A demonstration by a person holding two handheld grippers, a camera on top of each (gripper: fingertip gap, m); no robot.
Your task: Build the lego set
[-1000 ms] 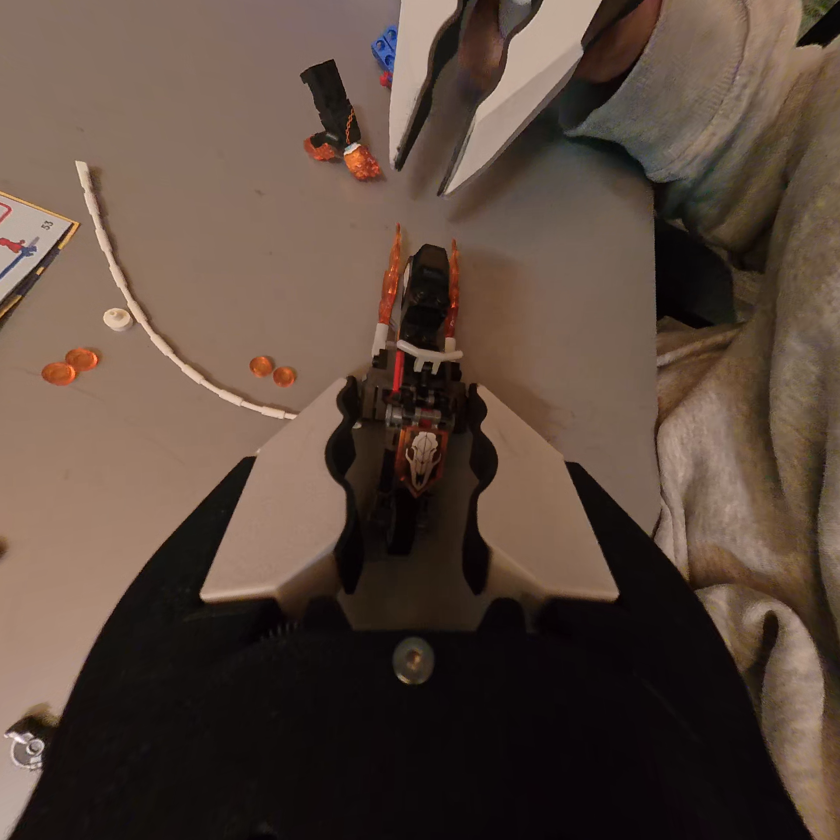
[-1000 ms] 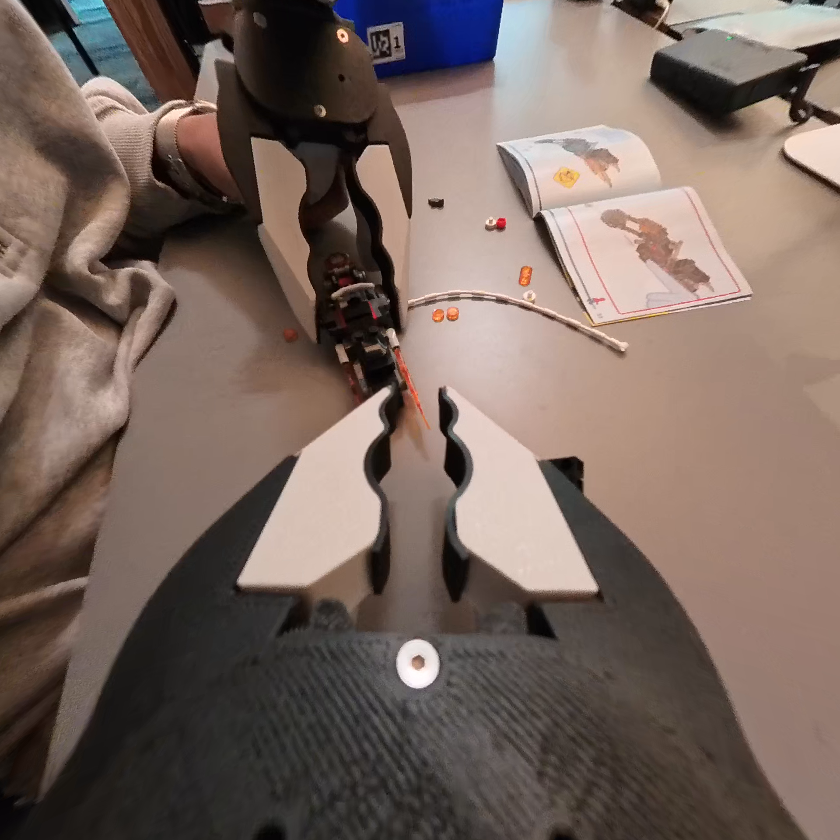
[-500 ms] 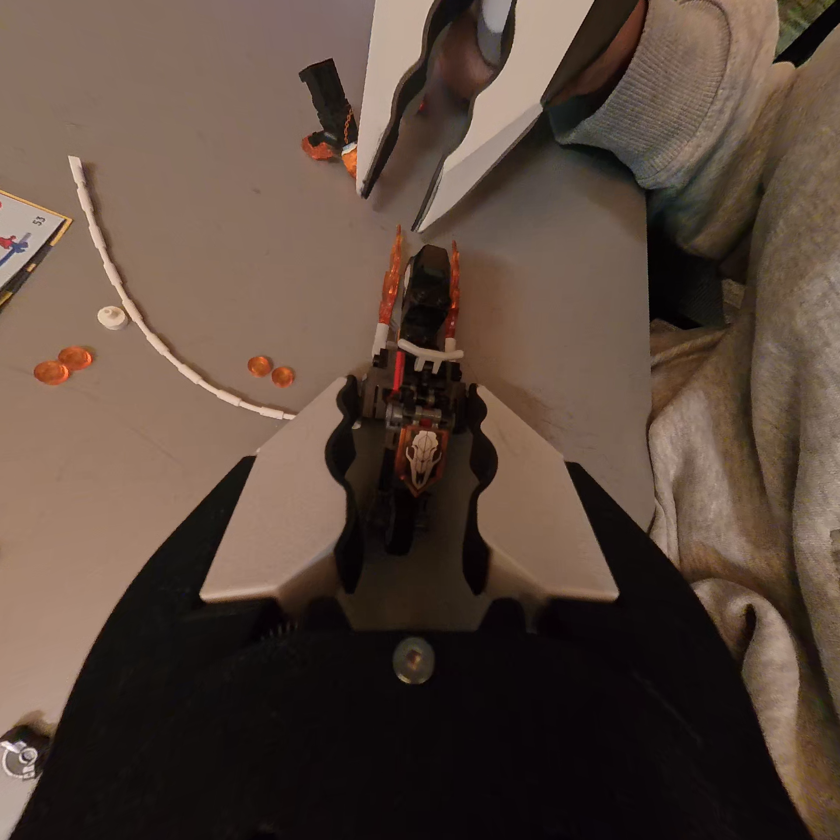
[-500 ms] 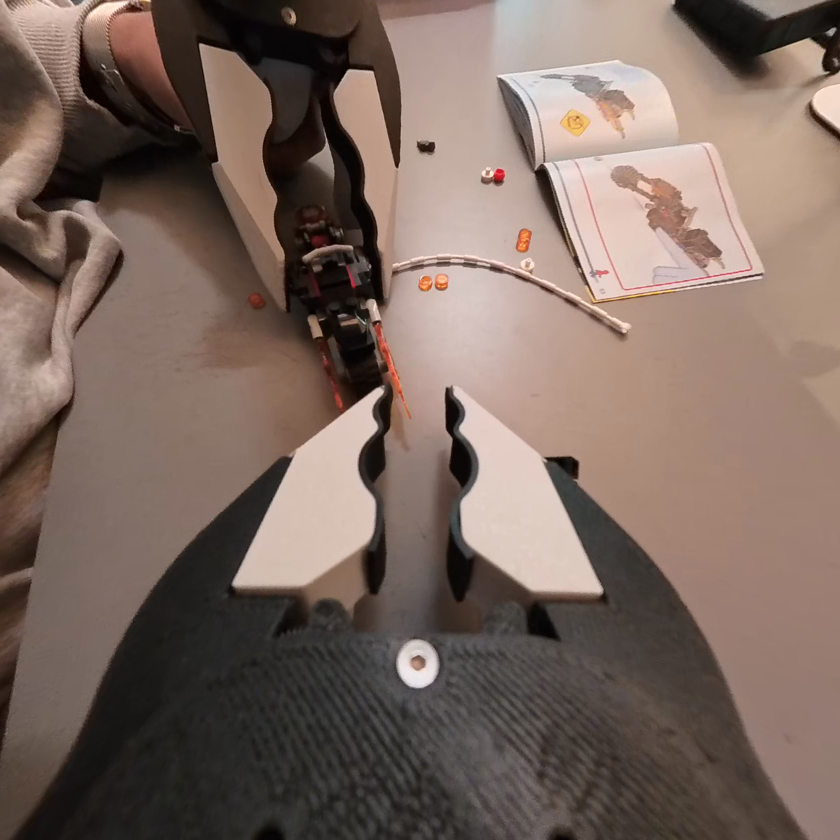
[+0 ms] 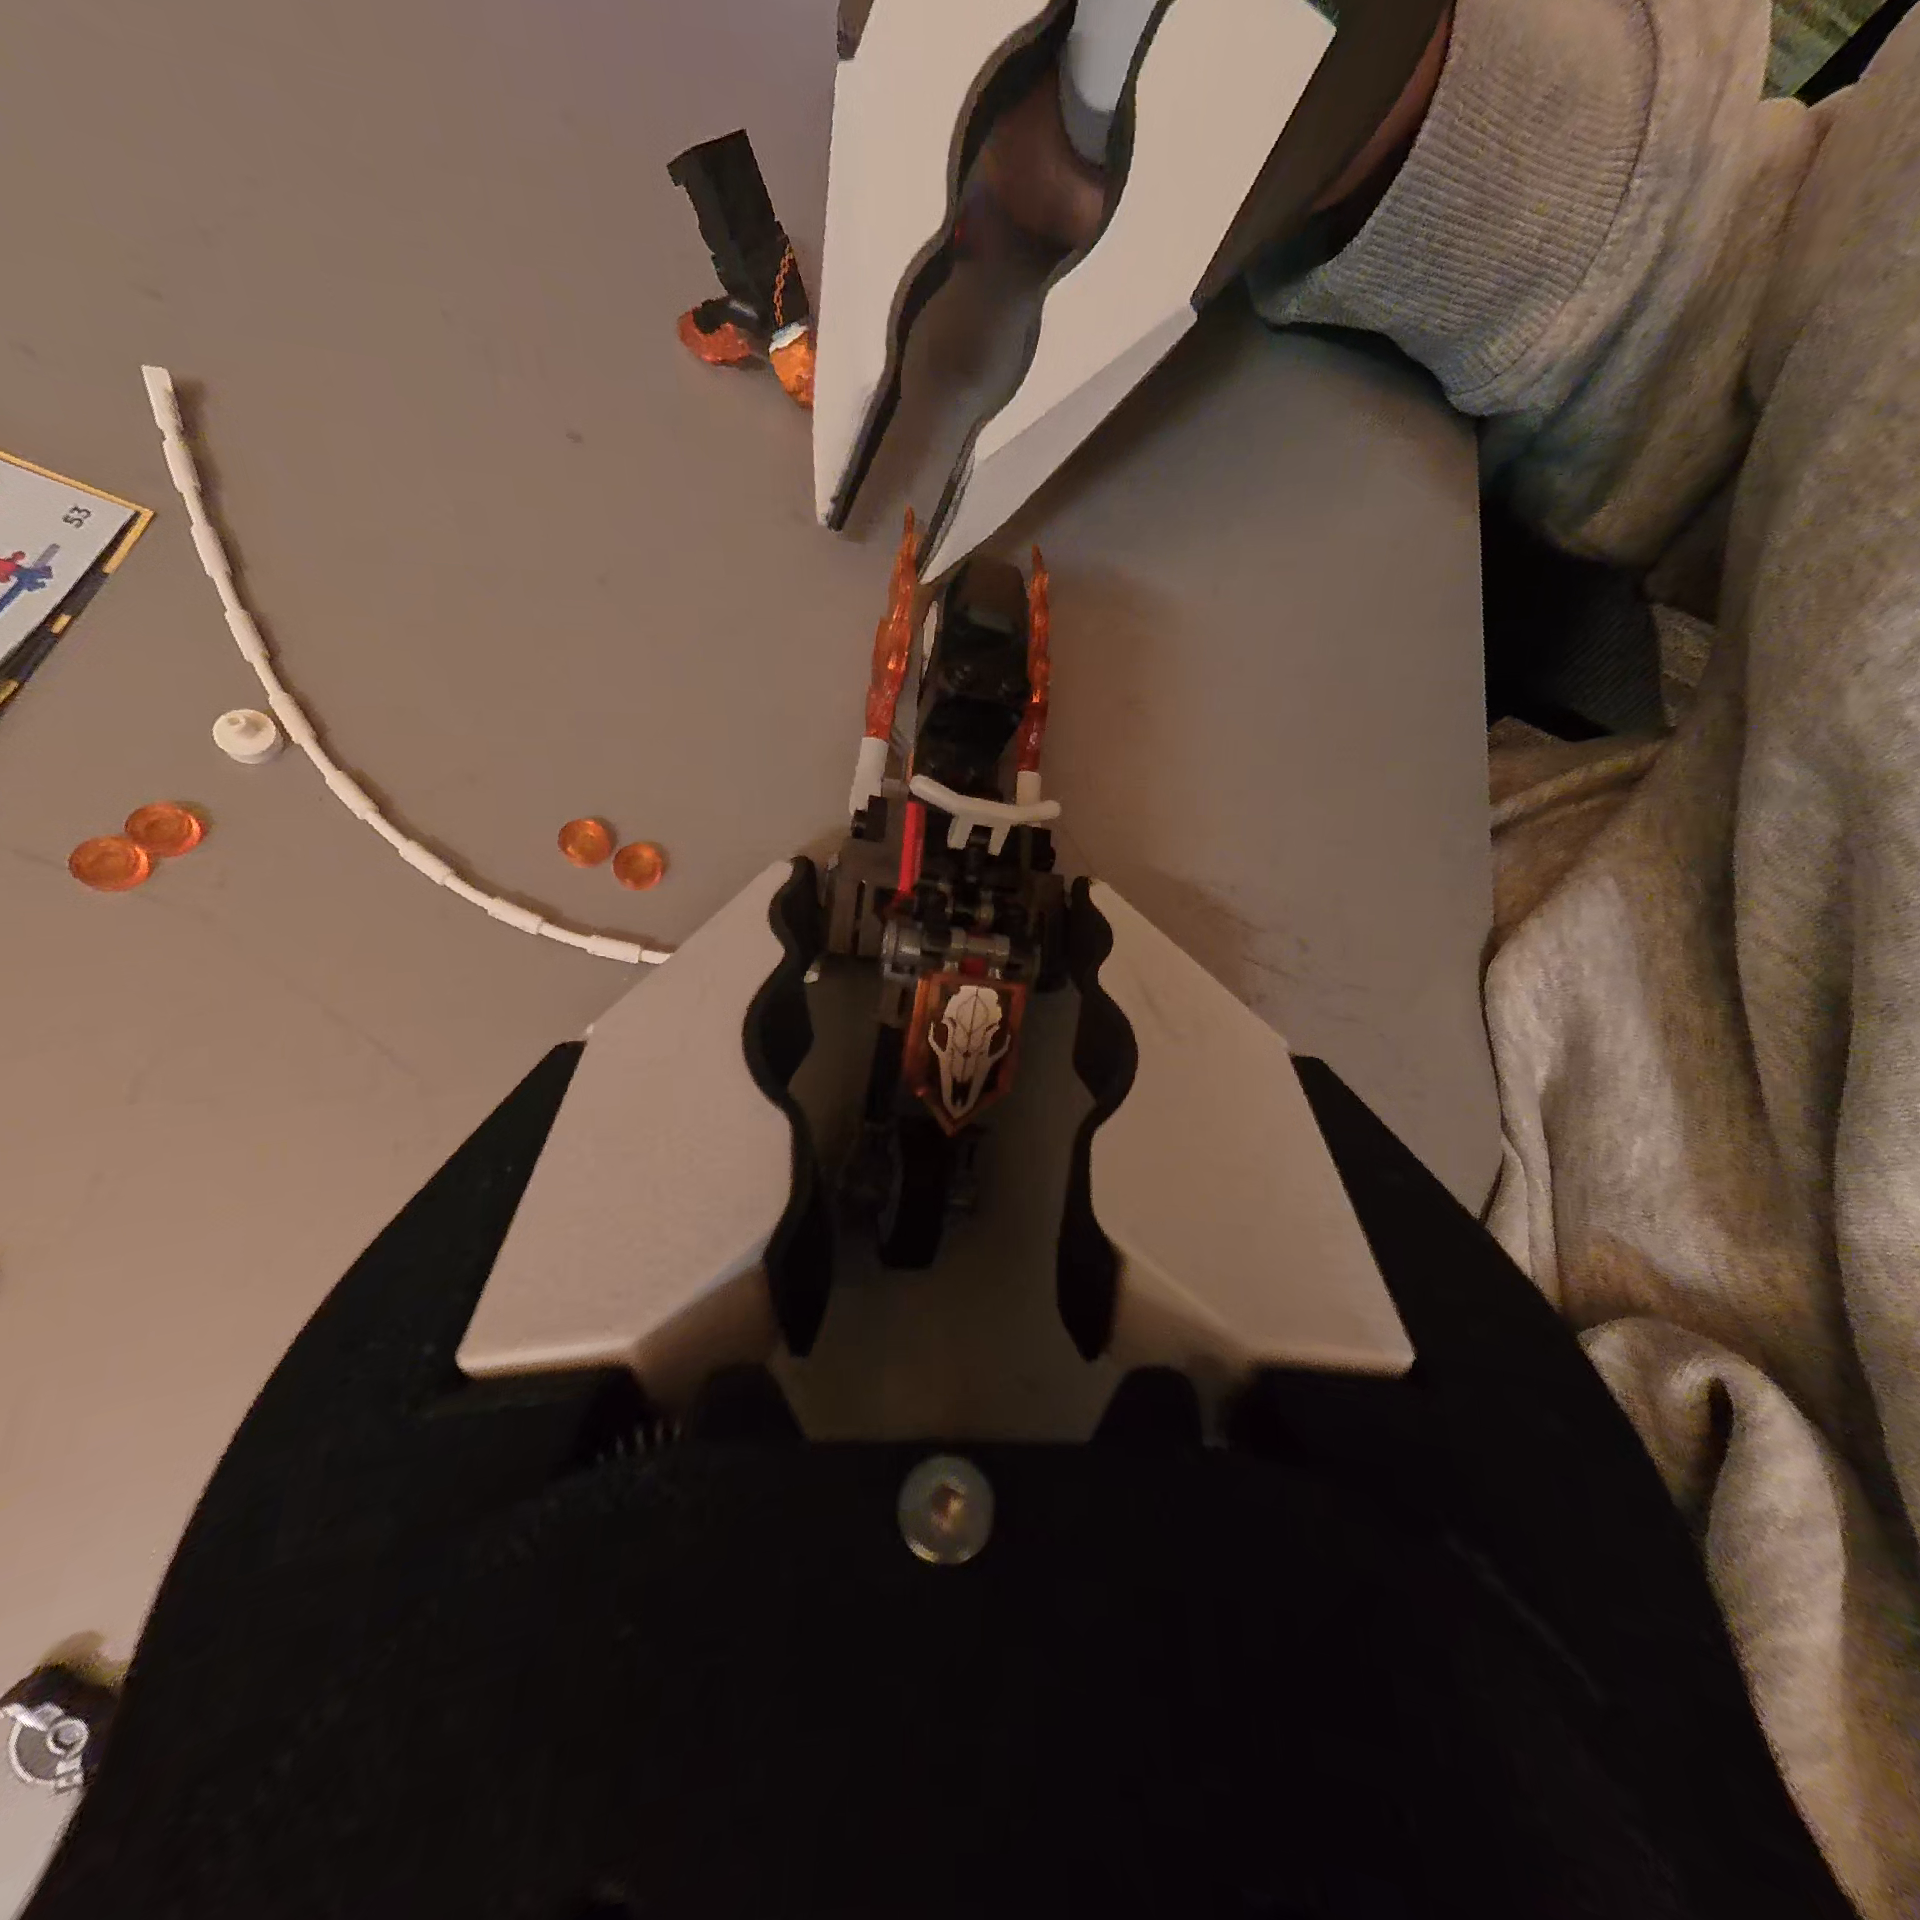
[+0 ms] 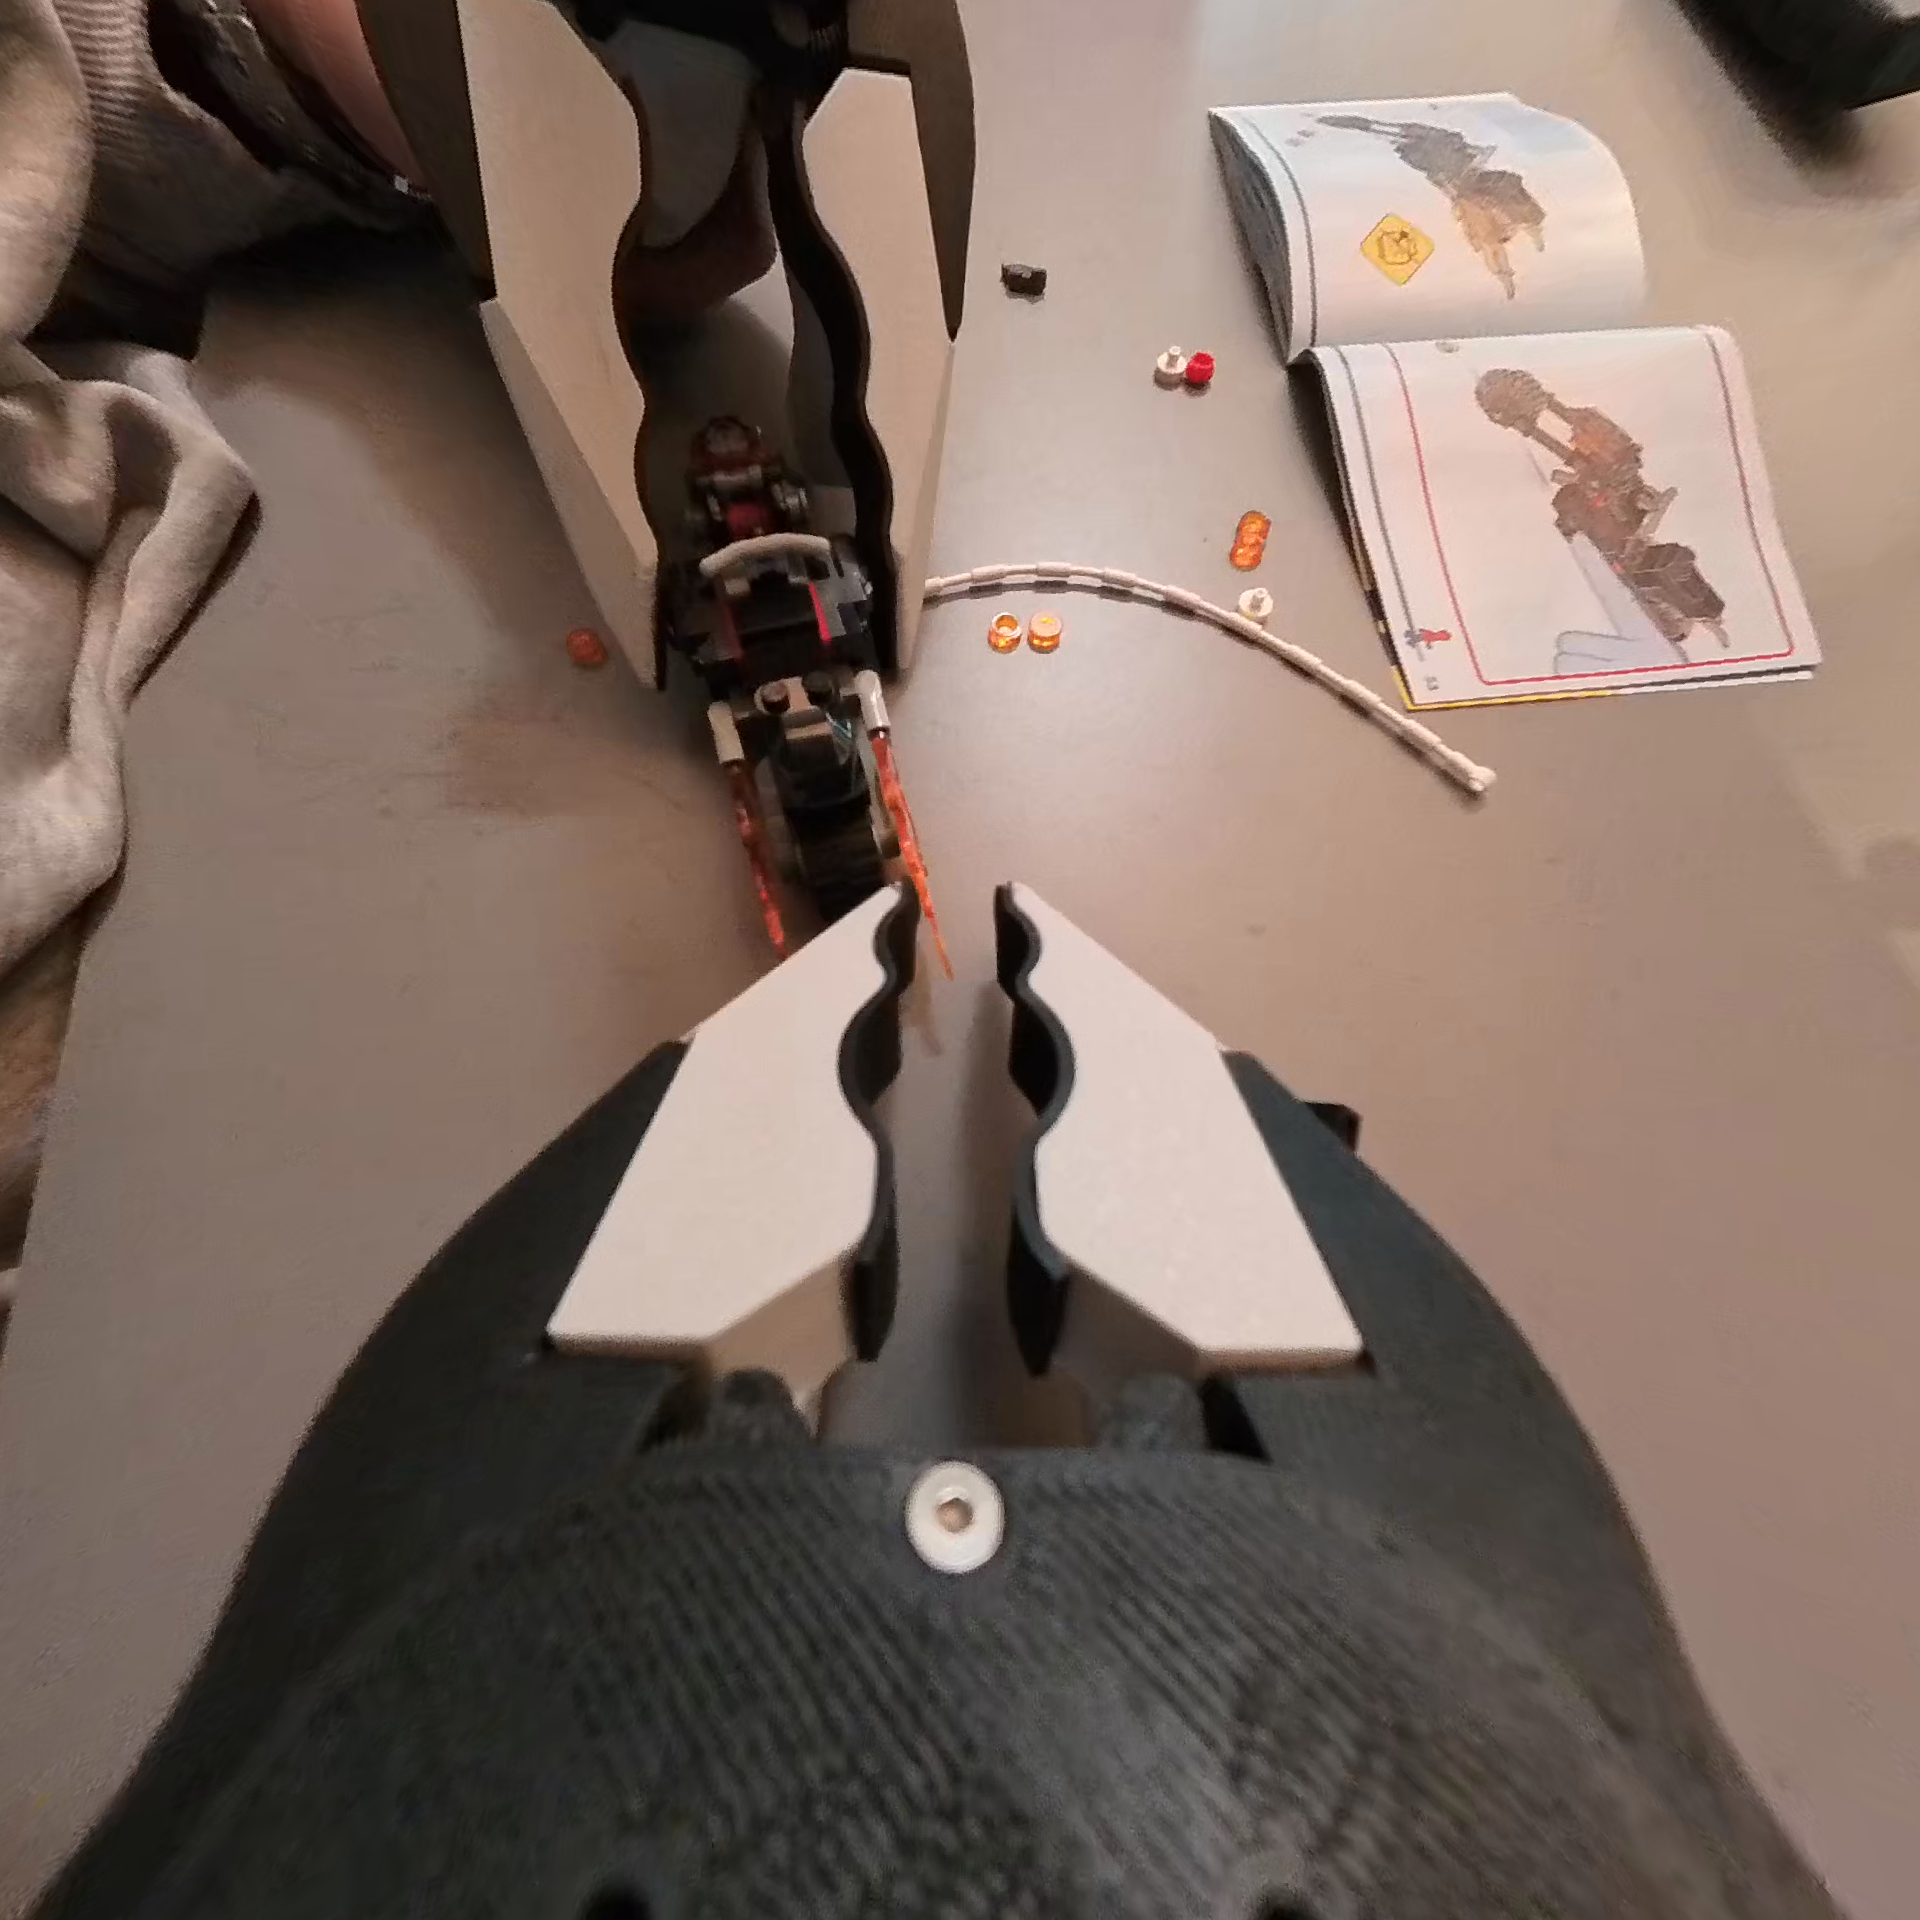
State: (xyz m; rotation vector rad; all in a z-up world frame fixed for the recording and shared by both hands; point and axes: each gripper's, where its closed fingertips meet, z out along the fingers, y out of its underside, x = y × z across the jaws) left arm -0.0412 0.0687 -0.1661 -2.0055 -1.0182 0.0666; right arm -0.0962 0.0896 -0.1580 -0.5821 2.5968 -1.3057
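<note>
While the left gripper (image 5: pixel 940 894) is clamping the bike (image 5: pixel 961 935) at its middle, the right gripper (image 6: pixel 951 904) is hovering slightly parted, empty, at the bike's flames (image 6: pixel 914 862).

From my left claw (image 5: pixel 935 883) I see a plain grey table (image 5: pixel 416 260) running ahead and to the left, its edge just to the claw's right. Past that edge a rumpled grey sweatshirt (image 5: pixel 1714 1039) fills the right side, and its ribbed cuff (image 5: pixel 1455 208) sits ahead and to the right. From my right claw (image 6: pixel 948 894) the same fabric bunches at the far left. An open instruction booklet (image 6: pixel 1538 499) lies flat ahead and to the right of that claw. A dark object (image 6: pixel 1818 52) sits at the far right corner, too blurred to identify.
</note>
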